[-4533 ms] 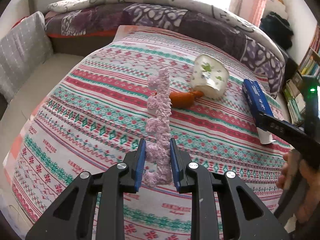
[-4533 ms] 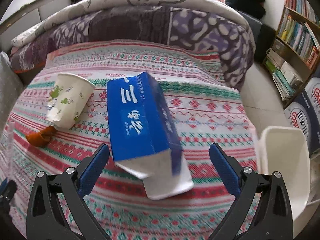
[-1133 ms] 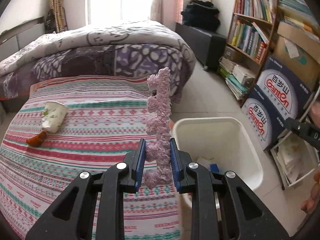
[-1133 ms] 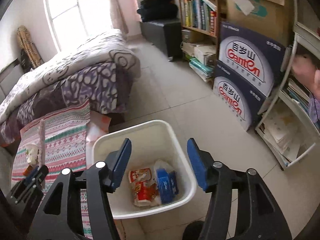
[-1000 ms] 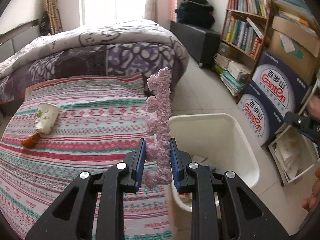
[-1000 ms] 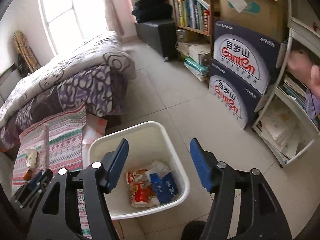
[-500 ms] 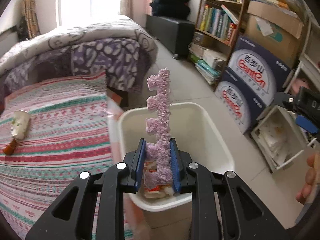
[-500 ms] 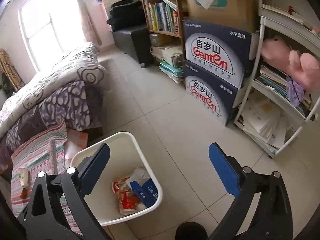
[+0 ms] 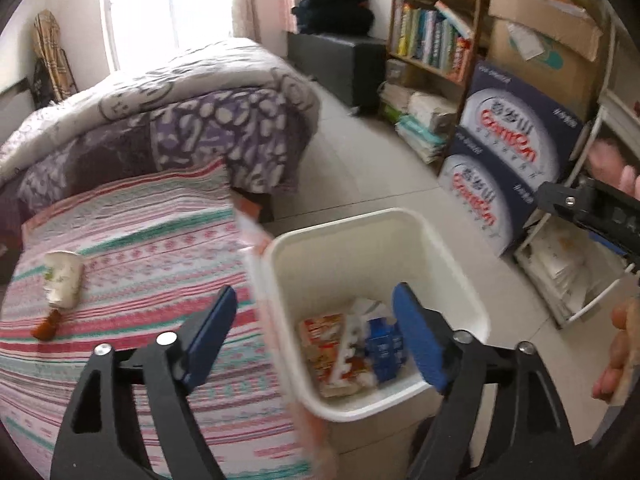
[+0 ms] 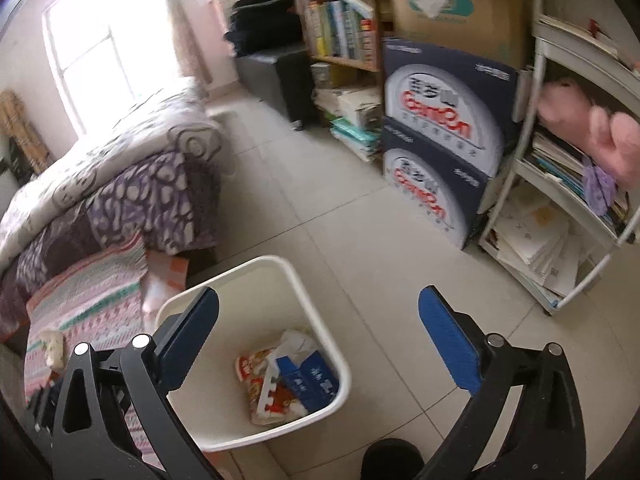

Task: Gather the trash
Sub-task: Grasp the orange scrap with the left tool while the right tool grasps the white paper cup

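- Left gripper (image 9: 316,332): jaws opening, nothing between them, poised over the bin (image 9: 440,256).
- Right gripper (image 10: 318,340): jaws wide apart, empty, above the bin's far side.
- Trash in the bin: pale strip (image 9: 348,350), red wrapper (image 9: 320,340), blue box (image 9: 382,346).
- Cup (image 9: 64,278) and an orange scrap (image 9: 47,327) lie on the bed (image 9: 160,248); a hurried grab could crush the cup or spill any dregs.

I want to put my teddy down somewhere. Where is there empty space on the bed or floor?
The striped blanket is bare between the paper cup and the white bin. The tiled floor is open between the bin, the bed's purple quilt and the blue boxes. The bin's bottom is crowded with wrappers, and the shelves are stuffed.
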A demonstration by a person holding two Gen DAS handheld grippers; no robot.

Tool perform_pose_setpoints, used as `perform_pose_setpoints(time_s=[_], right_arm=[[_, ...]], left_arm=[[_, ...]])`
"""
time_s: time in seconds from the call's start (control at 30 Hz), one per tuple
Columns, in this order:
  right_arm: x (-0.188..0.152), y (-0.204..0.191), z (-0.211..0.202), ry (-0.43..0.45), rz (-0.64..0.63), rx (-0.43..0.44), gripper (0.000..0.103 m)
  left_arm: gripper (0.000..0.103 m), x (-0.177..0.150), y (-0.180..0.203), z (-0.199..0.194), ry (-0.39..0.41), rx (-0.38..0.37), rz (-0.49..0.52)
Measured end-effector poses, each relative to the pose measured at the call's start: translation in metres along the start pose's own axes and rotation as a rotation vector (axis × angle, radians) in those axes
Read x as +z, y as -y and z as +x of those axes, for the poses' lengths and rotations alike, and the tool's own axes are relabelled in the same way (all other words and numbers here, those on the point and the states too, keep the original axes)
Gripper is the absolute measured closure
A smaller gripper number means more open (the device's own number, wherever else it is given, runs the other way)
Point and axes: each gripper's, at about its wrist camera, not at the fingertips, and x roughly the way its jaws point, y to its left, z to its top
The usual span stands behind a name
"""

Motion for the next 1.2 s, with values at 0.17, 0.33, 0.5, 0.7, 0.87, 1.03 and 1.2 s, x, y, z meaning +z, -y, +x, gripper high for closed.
perform_pose_setpoints(time_s=[0.17, 0.33, 0.5, 0.7, 0.87, 1.03, 1.2], right_arm=[[-0.010, -0.037, 0.002, -0.026, -0.092, 0.037, 0.007], [-0.020, -0.070, 0.010, -0.076, -0.149, 0.068, 0.007], [-0.027, -0.097, 0.016, -0.093, -0.198, 0.069, 0.007], [-0.039, -0.133, 0.026, -0.124, -0.248, 0.078, 0.007], [-0.051, -0.162, 0.029, -0.119, -0.304, 0.091, 0.007], [-0.068, -0.196, 0.037, -0.133, -0.380, 0.131, 0.007], [-0.086, -0.233, 0.050, -0.189, -0.406, 0.187, 0.007]], left_arm=[[0.018, -0.012, -0.052, 0.014, -0.079, 0.142, 0.008], [0.017, -0.024, -0.121, 0.034, -0.172, 0.261, -0.043], [0.017, -0.038, -0.204, 0.046, -0.239, 0.372, -0.130], [0.017, -0.053, -0.284, 0.051, -0.274, 0.437, -0.193], [0.017, -0.061, -0.324, 0.060, -0.271, 0.389, -0.157], [0.017, -0.073, -0.343, 0.075, -0.278, 0.272, -0.092], [0.044, -0.079, -0.352, 0.068, -0.252, 0.170, -0.056]])
